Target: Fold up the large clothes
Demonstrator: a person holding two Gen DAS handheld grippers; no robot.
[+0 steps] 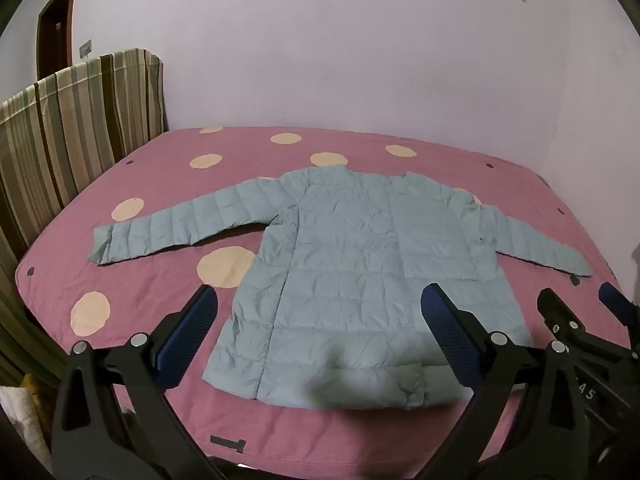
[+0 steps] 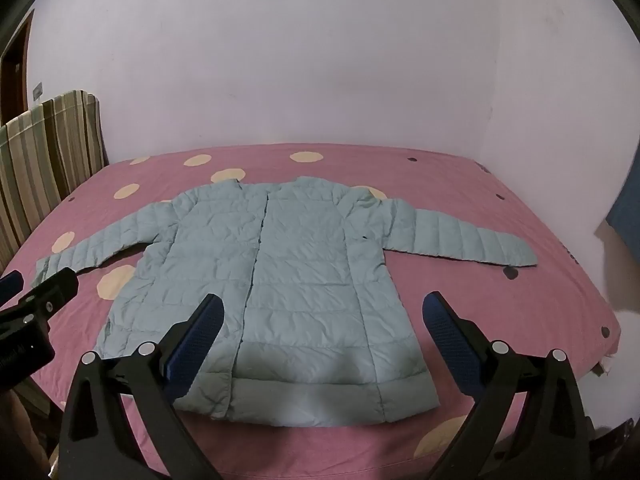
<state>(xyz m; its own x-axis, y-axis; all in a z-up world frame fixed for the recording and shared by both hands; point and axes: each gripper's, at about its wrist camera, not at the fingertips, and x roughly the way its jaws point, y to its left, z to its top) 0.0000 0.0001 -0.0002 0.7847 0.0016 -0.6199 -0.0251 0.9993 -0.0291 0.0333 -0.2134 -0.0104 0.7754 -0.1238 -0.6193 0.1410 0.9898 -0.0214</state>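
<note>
A light blue quilted jacket lies flat on the pink bed, hem toward me, both sleeves spread out to the sides. It also shows in the right wrist view. My left gripper is open and empty, held above the jacket's hem. My right gripper is open and empty, also above the hem, to the right of the left one. The right gripper's body shows at the right edge of the left wrist view. The left gripper's body shows at the left edge of the right wrist view.
The pink sheet has cream dots. A striped upright mattress or headboard stands at the bed's left side. A pale wall runs behind the bed. A brown door is at far left. A blue object is at right.
</note>
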